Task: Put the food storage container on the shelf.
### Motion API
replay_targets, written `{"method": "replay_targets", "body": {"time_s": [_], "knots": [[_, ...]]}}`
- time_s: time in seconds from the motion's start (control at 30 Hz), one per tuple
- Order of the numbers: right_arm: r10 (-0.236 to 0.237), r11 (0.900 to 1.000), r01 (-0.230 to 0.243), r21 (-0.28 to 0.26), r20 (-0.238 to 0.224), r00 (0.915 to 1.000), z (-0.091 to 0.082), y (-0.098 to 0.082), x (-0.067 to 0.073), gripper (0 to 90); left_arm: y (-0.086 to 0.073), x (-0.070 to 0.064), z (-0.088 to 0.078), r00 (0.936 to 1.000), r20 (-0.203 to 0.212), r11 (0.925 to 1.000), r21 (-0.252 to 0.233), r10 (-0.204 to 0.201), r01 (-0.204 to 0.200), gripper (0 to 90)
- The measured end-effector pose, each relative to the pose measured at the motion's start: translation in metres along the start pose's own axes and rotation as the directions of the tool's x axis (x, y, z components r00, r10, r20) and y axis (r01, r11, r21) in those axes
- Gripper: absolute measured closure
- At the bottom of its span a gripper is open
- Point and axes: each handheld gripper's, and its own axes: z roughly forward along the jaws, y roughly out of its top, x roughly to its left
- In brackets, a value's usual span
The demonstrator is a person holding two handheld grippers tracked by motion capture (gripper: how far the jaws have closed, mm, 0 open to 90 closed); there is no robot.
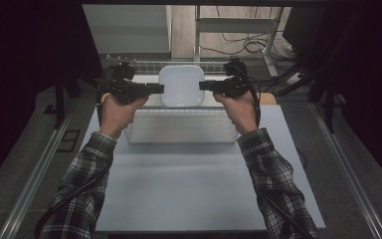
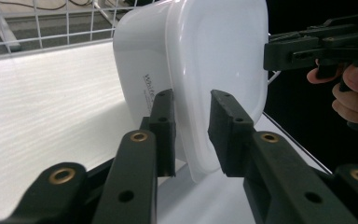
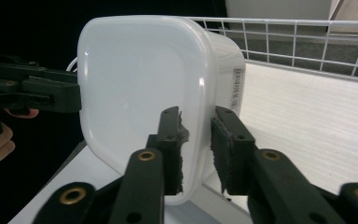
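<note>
Plaid sleeves come in from the near edge of the pale table [image 1: 189, 189], one on each side, and the person's hands carry the two grippers forward to a white plastic container [image 1: 181, 85]. The container sits in a white wire basket [image 1: 144, 130] at the far part of the table, its rounded square face turned up toward the high view.

The left gripper [image 1: 158, 89] points inward from the left and meets the container's left edge; the right gripper [image 1: 205, 85] points inward from the right and meets its right edge, so the container lies between the two.

In the left gripper view, the container's rim [image 2: 193, 140] stands between the two black jaws, which straddle it with a little space showing on either side, parted rather than pressing. The right gripper [image 2: 279, 51] and the fingers of its hand show beyond the container.

In the right gripper view, the rim [image 3: 193, 140] again runs between the jaws; the left pad, its foam ragged, lies against or just beside the rim, and the other pad stands slightly off it, so this grip is also loose. The left gripper [image 3: 72, 95] shows at the container's other edge.

Farther off, the basket's wire wall [image 3: 298, 37] rises behind the container, with cables on the floor beyond.
</note>
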Motion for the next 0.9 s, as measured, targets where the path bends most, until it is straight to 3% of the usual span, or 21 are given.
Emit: {"method": "replay_targets", "body": {"time_s": [0.23,0.43,0.6,0.73,0.9], "knots": [[-0.013,1.000,0.013,0.011,0.038,0.9992,0.008,0.003,0.001,66.1,0.002,0.004,0.009,0.9993,-0.037,0.9998,0.019,-0.009,0.009,67.9],[-0.010,1.000,0.009,0.024,0.038,0.9992,0.015,0.004,-0.001,61.5,0.006,0.009,0.013,0.9992,-0.036,0.9994,0.026,-0.019,0.020,64.7],[0.011,1.000,-0.012,0.028,0.044,0.9990,0.019,0.004,-0.002,57.3,0.011,0.011,0.021,0.9974,-0.072,0.9995,0.032,0.004,-0.002,55.7],[0.033,0.999,-0.034,0.032,0.038,0.9987,0.021,0.006,-0.006,53.8,0.014,0.014,0.024,0.9967,-0.081,0.9996,0.026,-0.005,0.008,52.9],[0.012,1.000,-0.011,-0.011,0.099,0.9950,0.025,0.009,-0.006,53.5,0.018,0.018,0.030,0.9927,-0.121,1.0000,-0.002,-0.002,0.002,47.9]]}}
